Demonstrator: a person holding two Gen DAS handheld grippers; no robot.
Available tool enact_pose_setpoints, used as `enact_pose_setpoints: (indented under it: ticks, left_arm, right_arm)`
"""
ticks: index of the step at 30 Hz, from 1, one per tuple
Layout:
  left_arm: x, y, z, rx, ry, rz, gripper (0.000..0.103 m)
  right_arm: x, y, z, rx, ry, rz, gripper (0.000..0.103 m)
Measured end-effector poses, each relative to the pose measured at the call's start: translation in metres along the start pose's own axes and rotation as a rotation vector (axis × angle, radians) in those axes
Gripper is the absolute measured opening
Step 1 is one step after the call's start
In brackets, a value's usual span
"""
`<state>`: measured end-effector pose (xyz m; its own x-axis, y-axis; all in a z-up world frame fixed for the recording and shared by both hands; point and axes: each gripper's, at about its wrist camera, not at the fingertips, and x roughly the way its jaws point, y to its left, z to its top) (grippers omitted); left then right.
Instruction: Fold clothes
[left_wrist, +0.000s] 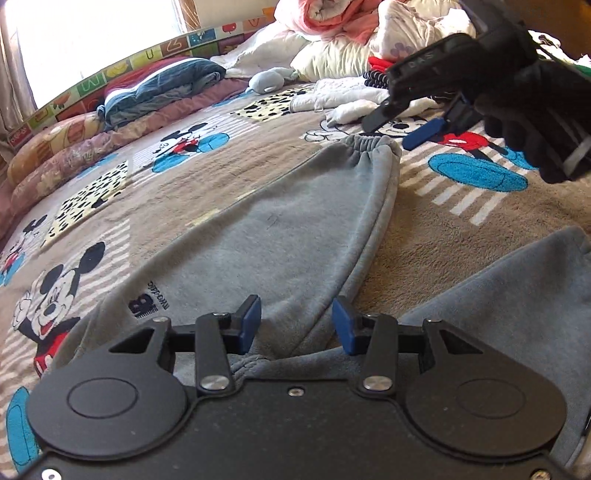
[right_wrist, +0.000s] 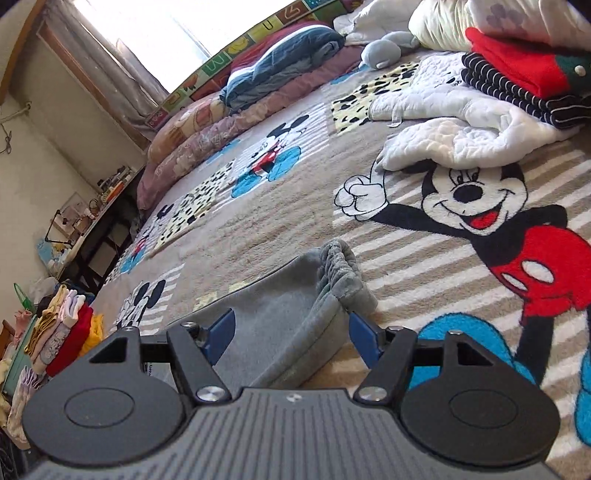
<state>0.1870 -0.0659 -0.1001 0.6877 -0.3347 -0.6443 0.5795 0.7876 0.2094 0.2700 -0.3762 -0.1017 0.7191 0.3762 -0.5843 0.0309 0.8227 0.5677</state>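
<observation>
Grey sweatpants (left_wrist: 280, 229) lie spread on the Mickey Mouse blanket (left_wrist: 184, 177), legs apart, one elastic cuff (left_wrist: 369, 146) far from me. My left gripper (left_wrist: 295, 325) is open, low over the crotch area where the two legs meet. My right gripper (right_wrist: 291, 336) is open, its jaws on either side of the leg just short of the cuff (right_wrist: 340, 269), touching nothing that I can confirm. The right gripper also shows in the left wrist view (left_wrist: 402, 123), held in a black-gloved hand above the cuff.
A white quilted garment (right_wrist: 461, 125) and folded red and striped clothes (right_wrist: 517, 81) lie beyond the cuff. Pillows and quilts (left_wrist: 110, 122) line the far edge. A stack of folded clothes (right_wrist: 62, 339) stands beside the bed.
</observation>
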Motion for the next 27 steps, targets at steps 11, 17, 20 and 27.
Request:
enact_pose_setpoints:
  ticks: [11,17,20,27]
  left_arm:
    - [0.011,-0.014,-0.007,0.076,-0.008,0.009,0.007]
    - [-0.006,-0.027,-0.010,0.214,-0.052,0.040,0.007]
    - [-0.008,-0.028,-0.013,0.259,-0.050,0.028,0.006]
    - [0.005,-0.033,-0.019,0.287,-0.019,0.032,0.007]
  right_arm:
    - [0.021,-0.007,-0.016,-0.090,0.008,-0.170,0.024]
    - [0.009,-0.023,-0.032,0.020,-0.030,-0.123,0.014]
    - [0.004,-0.036,-0.033,0.129,-0.047,-0.078,0.013]
    - [0.003,-0.037,-0.027,0.148,-0.022,-0.102,0.023]
